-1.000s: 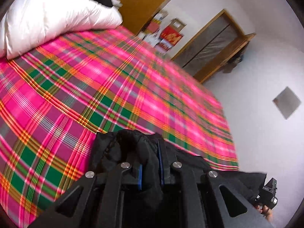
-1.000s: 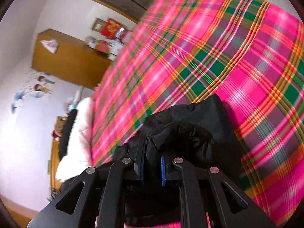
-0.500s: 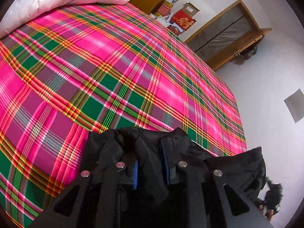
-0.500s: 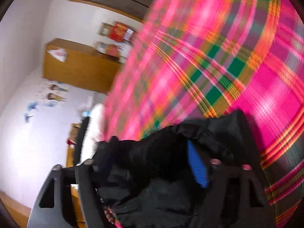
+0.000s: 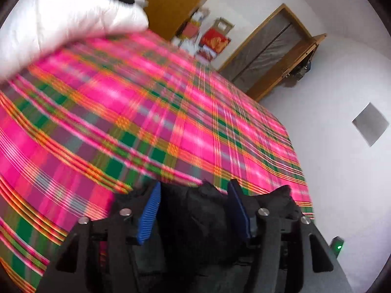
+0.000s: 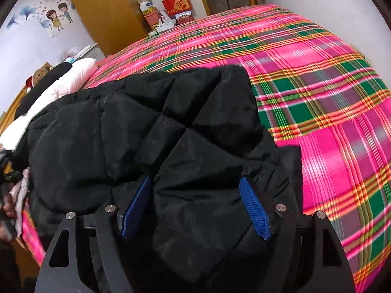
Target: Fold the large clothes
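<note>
Both grippers — left gripper [image 5: 194, 210], right gripper [image 6: 196, 202] — gape around the black jacket [image 6: 151, 127] on the plaid bedspread [image 6: 317, 78]; we risk slippery padding bunching.

Plaid bedspread [image 5: 151, 112] motion-blurred

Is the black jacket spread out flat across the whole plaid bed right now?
No, in the right wrist view the black jacket lies bunched at the near edge, and most of the plaid bedspread is bare.

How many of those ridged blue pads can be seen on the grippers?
4. Two ridged blue pads line the left gripper, two more the right gripper, each pair standing apart around the black quilted puffer jacket.
</note>
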